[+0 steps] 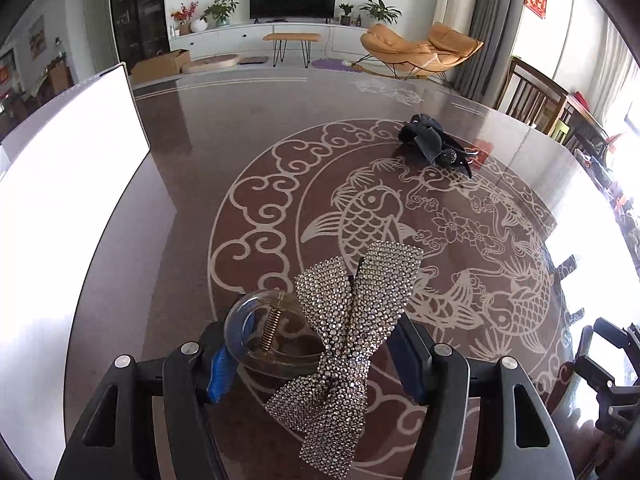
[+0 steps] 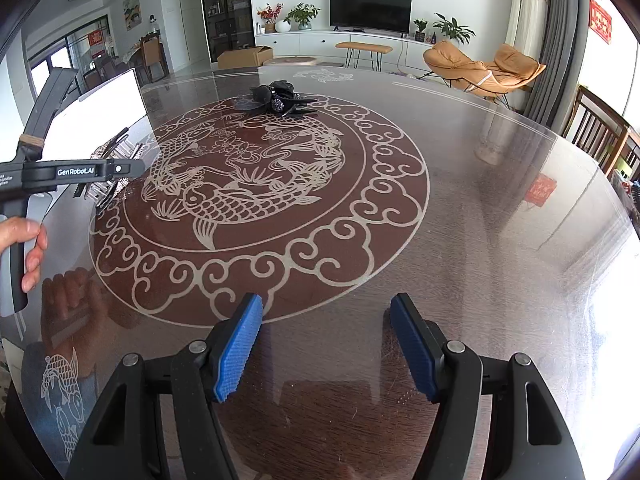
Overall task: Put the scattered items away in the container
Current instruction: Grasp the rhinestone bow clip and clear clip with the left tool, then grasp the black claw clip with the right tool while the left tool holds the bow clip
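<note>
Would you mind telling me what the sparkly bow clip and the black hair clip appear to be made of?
The bow clip looks studded with glittering rhinestones, on a clear, probably plastic claw with a brass-coloured metal spring. The black hair clip seems glossy, folded fabric petals on a dark, likely plastic claw.

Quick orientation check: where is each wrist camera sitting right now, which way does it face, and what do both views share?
Left wrist: above the left gripper, angled down at the rhinestone bow clip between its fingers; white container left.
Right wrist: above the empty right gripper, facing the table; a hand shows left.
Shared: black hair clip, television.
</note>
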Available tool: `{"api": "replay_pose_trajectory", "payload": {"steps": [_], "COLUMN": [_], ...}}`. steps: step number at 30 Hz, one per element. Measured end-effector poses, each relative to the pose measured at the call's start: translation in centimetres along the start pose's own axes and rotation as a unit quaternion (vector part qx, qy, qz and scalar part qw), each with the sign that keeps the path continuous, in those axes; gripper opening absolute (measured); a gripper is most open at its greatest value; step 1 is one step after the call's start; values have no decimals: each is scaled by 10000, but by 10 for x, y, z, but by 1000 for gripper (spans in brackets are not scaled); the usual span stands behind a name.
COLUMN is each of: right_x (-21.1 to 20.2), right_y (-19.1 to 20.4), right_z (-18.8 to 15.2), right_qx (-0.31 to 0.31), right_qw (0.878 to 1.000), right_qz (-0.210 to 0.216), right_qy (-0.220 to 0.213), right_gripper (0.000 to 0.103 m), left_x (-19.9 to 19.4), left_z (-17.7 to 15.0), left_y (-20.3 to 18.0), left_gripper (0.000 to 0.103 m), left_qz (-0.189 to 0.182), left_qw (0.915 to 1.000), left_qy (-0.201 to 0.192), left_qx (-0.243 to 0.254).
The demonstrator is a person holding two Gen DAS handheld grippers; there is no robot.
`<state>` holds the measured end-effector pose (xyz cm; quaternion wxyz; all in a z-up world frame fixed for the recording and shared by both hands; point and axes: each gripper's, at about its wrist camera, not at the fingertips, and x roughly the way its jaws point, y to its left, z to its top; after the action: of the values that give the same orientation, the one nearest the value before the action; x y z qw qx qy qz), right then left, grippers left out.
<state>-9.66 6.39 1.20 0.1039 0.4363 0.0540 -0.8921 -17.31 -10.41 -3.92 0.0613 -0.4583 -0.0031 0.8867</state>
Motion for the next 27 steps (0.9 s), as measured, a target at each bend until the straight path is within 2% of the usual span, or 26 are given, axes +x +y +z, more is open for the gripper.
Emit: {"api": "replay_pose_trajectory", "payload": {"steps": [2,4,9,12,14,17,19,22,27], "right_x": [0,0,0,9,26,41,54,86,142], "right_y": [0,1,2,5,7,16,24,44,68], "right_z": [0,0,0,12,37,92,134,183,220], "right_qx": [-3,-21,-43,-281,-572,-982,-1125,-1363,-1699], "right_qw": [10000,10000,10000,9994,9977,9929,9880,9821,9808], "right_qz": [2,34,43,219,363,415,732,1124,901], "right_qy": [2,14,21,30,-18,-533,-768,-652,-311], "right_gripper": [68,71,72,75,75,75,75,75,75], "left_x": [8,10,15,15,15,15,16,16,16], "left_z": [-5,-6,1,2,2,2,3,4,5], "left_y": [0,-6,-4,-5,-4,-4,-4,-4,-2], "left_gripper": [103,103,103,103,103,103,103,103,103], "left_qz": [158,206,207,208,207,212,223,227,228], "left_qw": [9997,9994,9995,9995,9995,9995,9995,9995,9995], "left_qy": [183,133,81,84,79,79,77,73,77], "left_qx": [76,227,212,214,209,210,211,206,208]}}
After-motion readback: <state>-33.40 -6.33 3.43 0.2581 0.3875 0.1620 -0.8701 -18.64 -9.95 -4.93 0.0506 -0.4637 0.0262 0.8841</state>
